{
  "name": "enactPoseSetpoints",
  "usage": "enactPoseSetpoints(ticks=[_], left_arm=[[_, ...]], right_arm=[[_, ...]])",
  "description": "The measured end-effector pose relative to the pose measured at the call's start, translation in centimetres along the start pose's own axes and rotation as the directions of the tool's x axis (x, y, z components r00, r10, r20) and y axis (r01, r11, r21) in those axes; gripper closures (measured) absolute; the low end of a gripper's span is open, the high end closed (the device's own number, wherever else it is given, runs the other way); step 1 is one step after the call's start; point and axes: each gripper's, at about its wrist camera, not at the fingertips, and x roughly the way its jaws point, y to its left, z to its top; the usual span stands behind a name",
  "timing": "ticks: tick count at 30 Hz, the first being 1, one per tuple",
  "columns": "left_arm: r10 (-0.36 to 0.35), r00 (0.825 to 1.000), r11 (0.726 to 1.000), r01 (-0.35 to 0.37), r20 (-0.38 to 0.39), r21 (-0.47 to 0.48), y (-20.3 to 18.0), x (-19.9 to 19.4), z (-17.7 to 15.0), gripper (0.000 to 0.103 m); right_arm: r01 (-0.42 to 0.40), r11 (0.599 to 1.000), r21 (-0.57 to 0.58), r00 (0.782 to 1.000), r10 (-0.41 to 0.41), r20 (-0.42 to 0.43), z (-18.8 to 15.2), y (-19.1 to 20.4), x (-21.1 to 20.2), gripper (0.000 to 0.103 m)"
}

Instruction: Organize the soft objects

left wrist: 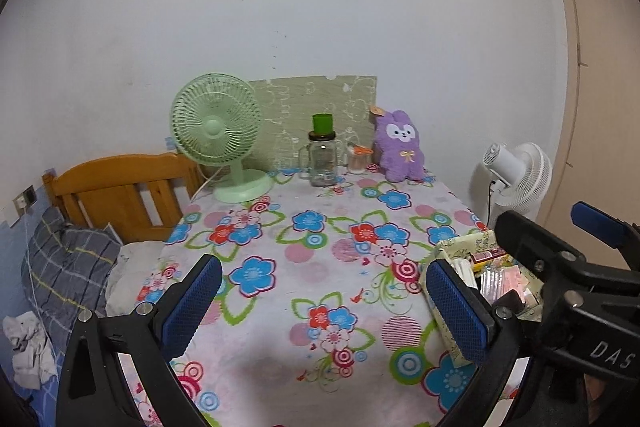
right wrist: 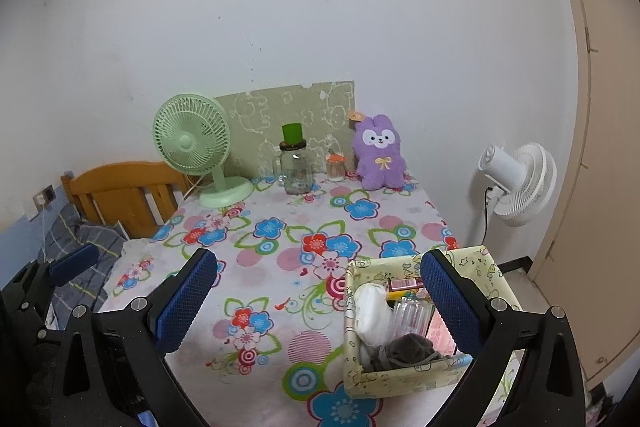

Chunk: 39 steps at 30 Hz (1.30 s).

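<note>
- At twelve o'clock on the tabletop (right wrist: 280,251), the purple plush (right wrist: 379,155) is sitting untouched, so organizing is seemingly just starting.
- Both the left tool (left wrist: 320,311) and right tool (right wrist: 320,303) are hovering released, grasping nothing.

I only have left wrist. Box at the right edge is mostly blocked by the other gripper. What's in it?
Observer: Right wrist shows the box open-topped; a dark grey soft bundle lies at its near end.
Operator: Anything else soft?
Observer: A white padded item leans along the left wall, beside a clear ribbed container.
Operator: Right gripper holding anything?
Observer: No. The right gripper is open, nothing between its fingers, with its right finger over the box.
Operator: Plush?
Observer: The purple plush sits upright at the far edge against the wall, apart from the box.
</note>
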Motion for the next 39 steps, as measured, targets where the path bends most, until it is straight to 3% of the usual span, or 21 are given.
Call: enactPoseSetpoints(ticks=[9, 39], left_arm=[[0.009, 1.0, 1.0, -0.008, 0.03, -0.026, 1.5, -1.8, -0.6, 0.0], [0.043, 0.998, 0.997, -0.041, 0.039, -0.06, 2.5, -2.6, -0.5, 0.0]], right_arm=[[0.016, 1.0, 0.003, 0.999, -0.016, 0.029, -0.6, 0.4, -1.7, 0.0], [0.012, 1.0, 0.004, 0.999, -0.012, 0.036, -0.4, 0.0, -2.1, 0.0]])
